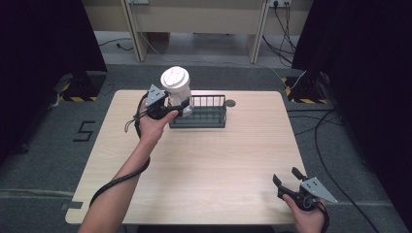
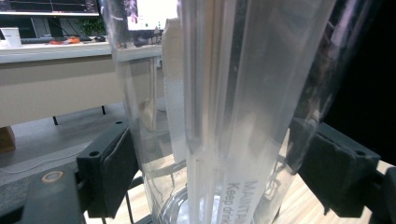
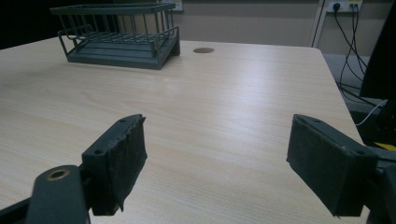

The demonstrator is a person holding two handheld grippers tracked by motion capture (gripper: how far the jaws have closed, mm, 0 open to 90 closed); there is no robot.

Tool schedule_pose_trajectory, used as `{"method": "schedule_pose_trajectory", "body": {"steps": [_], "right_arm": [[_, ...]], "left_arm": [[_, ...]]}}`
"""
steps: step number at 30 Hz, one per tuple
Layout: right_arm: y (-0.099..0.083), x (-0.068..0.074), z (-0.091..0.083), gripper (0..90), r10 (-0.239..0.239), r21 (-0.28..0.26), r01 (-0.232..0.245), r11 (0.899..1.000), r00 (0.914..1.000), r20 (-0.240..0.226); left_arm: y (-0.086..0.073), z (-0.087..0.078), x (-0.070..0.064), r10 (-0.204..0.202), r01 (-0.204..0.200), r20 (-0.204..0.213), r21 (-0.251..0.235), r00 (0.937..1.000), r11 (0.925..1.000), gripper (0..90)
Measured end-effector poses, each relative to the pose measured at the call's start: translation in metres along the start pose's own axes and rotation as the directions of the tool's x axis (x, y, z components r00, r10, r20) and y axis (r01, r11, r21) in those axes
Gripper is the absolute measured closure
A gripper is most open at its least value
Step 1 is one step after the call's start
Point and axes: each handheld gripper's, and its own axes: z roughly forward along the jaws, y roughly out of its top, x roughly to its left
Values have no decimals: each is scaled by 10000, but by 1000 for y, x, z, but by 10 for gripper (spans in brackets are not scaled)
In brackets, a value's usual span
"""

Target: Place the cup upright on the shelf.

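A clear plastic cup with a white lid (image 1: pixel 176 86) is held upright above the left end of the dark wire rack (image 1: pixel 206 118). My left gripper (image 1: pixel 179 108) is shut on the cup's lower body. In the left gripper view the see-through cup wall (image 2: pixel 219 116) stands between both black pads (image 2: pixel 114 168), and printed text shows near its base. My right gripper (image 1: pixel 287 180) rests open near the table's front right corner with nothing between its jaws. In the right gripper view its pads (image 3: pixel 123 154) stand wide apart over bare wood, and the rack (image 3: pixel 122 42) sits far off.
The light wood table (image 1: pixel 204 165) has a small round cable hole (image 1: pixel 230 103) just right of the rack. Desks and cables stand beyond the far edge, and dark curtains hang on both sides. Black cables trail from both grippers.
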Motion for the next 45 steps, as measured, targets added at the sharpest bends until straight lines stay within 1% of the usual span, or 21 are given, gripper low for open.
{"method": "schedule_pose_trajectory", "body": {"steps": [7,17,23,28,33,35,39,45], "right_arm": [[0,0,0,203,17,-20,-17,10000,10000,-1],[0,-1,0,205,9,-49,-9,10000,10000,9],[0,-1,0,205,-1,-49,1,10000,10000,17],[0,-2,0,206,-5,-43,5,10000,10000,-3],[0,-2,0,206,-33,-39,33,10000,10000,-22],[0,-2,0,206,17,-25,-17,10000,10000,-23],[0,-2,0,207,-45,-40,45,10000,10000,8],[0,-2,0,207,41,-35,-41,10000,10000,-21]], "left_arm": [[3,10,-1,-2,2,7,55,10000,10000,175],[9,24,-4,127,-127,-19,108,9999,9999,175],[8,32,-5,0,0,-13,138,10000,9999,175],[5,40,-6,46,-46,4,329,10000,9994,175],[4,46,-5,84,-82,-60,378,9999,9993,175],[4,49,-5,46,-42,-90,403,9999,9992,175],[3,54,-4,-73,79,-145,407,9999,9991,175],[2,61,-5,-73,83,-209,503,9998,9987,175]]}}
